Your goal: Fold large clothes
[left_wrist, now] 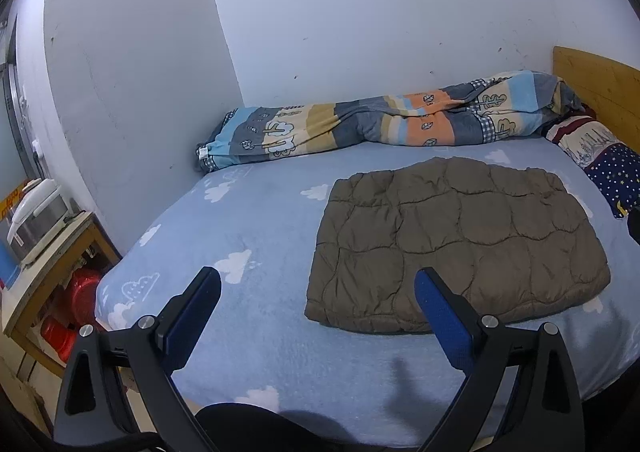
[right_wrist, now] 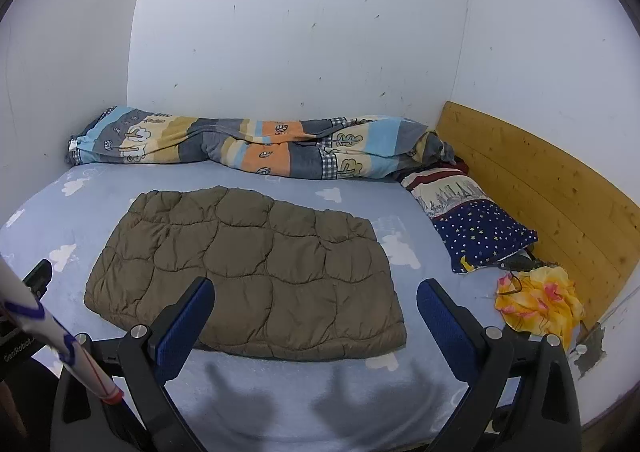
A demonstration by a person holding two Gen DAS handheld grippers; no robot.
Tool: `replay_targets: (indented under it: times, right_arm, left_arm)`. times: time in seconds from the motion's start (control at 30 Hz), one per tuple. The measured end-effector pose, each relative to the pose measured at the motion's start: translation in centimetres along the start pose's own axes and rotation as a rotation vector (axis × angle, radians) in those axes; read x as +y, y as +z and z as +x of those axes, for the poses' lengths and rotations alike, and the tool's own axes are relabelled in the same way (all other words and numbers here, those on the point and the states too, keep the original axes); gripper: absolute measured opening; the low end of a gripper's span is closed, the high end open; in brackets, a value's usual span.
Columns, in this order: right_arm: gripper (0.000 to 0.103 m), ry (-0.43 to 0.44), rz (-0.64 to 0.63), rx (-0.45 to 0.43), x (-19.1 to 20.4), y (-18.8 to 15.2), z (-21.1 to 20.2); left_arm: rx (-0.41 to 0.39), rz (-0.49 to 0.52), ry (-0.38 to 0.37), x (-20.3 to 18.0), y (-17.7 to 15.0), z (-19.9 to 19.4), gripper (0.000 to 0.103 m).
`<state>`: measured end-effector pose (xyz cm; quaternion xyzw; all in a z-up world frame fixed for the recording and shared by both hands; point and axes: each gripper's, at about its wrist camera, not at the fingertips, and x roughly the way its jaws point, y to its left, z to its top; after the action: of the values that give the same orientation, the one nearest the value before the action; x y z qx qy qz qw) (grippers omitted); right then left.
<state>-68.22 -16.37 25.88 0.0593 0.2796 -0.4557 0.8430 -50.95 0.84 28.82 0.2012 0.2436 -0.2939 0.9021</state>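
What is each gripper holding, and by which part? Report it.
Nothing. The left gripper and right gripper are both open and empty, above the bed, off the folded brown quilted jacket.

Pillow (left_wrist: 608,167) cut by right edge (left wrist view).

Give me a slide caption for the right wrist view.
Open right gripper above a folded brown quilted jacket on the bed.

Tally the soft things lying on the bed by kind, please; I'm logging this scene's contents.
Folded brown quilted garment: 1
Rolled striped duvet: 1
Star-print pillow: 1
Crumpled yellow floral cloth: 1
Total: 4, all on the cloud-print sheet. A small dark item beside the pillow is too unclear to count.
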Motion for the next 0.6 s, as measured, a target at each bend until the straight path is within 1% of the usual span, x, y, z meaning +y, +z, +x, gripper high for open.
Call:
replay_targets:
  times: [0.6]
  right_arm:
    - [0.103,0.001,-0.011,0.010,0.02,-0.47,0.61]
  left_arm:
    - [0.006,0.010,-0.003,-0.04,-0.15,0.17,0.097]
